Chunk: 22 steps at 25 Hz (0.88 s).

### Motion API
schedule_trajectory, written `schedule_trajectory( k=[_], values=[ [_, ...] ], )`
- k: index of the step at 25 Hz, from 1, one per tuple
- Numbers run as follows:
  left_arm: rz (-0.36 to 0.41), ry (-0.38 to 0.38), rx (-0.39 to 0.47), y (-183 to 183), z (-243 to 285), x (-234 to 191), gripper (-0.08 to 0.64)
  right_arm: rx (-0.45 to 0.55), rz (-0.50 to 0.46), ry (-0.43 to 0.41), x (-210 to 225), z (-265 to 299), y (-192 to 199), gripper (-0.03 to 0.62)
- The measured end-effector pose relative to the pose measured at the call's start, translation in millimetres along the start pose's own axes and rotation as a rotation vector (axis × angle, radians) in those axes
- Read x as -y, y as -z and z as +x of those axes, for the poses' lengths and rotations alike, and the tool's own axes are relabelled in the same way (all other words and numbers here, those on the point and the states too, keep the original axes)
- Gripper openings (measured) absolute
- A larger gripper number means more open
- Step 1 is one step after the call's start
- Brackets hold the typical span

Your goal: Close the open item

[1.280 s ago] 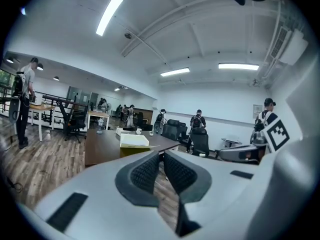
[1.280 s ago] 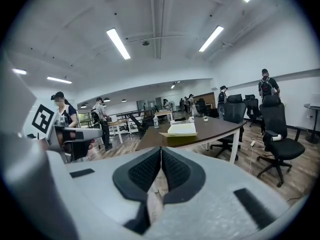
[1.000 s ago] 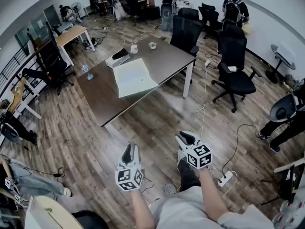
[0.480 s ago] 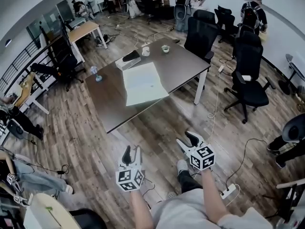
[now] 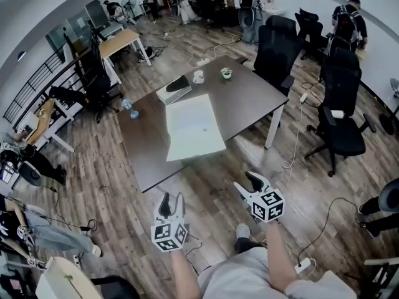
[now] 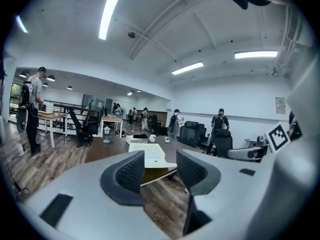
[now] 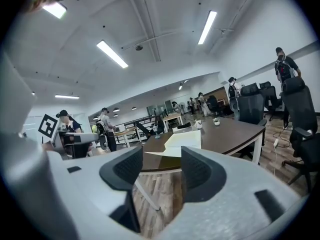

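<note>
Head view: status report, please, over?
Left hand-held gripper and right hand-held gripper just opening, empty. White box open on table, untouched. Nothing in the way.

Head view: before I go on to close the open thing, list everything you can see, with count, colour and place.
table: one, dark brown, mid-room
box: one, white, apparently lying open on the table, overhanging its near edge
small box: one, white, black thing on top, table's far side
cup: one, white, beside the small box
bowl: one, pale, right of the cup
bottle: one, clear, table's left corner
chairs: several, black, right of the table
desk: one, light wood, far left
power strip: one, white, floor, lower right
people: several, far end
left gripper: grey, jaws just opening, empty
right gripper: grey, jaws just opening, empty
</note>
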<state>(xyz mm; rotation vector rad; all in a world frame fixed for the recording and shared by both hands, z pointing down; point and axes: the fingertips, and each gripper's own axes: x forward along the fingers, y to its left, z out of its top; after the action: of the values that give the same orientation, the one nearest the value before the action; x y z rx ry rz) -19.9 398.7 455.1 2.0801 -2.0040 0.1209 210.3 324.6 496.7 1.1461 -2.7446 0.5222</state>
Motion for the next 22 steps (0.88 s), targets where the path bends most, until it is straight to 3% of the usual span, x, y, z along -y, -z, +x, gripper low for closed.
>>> schedule_trajectory(
  k=[5, 13, 17, 22],
  values=[
    [0.001, -0.021, -0.003, -11.9, 41.8, 12.3, 0.181, 0.025, 0.023, -0.112, 32.1, 20.1, -21.6, 0.241],
    [0.049, -0.095, 0.014, -28.0, 67.2, 10.6, 0.183, 0.035, -0.034, -0.218, 66.9, 35.5, -34.6, 0.244],
    [0.05, -0.093, 0.007, -14.1, 82.1, -6.2, 0.183, 0.017, -0.137, -0.249, 84.8, 53.0, -37.2, 0.247],
    [0.083, -0.03, -0.04, 8.1, 105.4, -23.5, 0.183, -0.018, -0.204, -0.271, 102.5, 69.7, -37.7, 0.25]
  ],
)
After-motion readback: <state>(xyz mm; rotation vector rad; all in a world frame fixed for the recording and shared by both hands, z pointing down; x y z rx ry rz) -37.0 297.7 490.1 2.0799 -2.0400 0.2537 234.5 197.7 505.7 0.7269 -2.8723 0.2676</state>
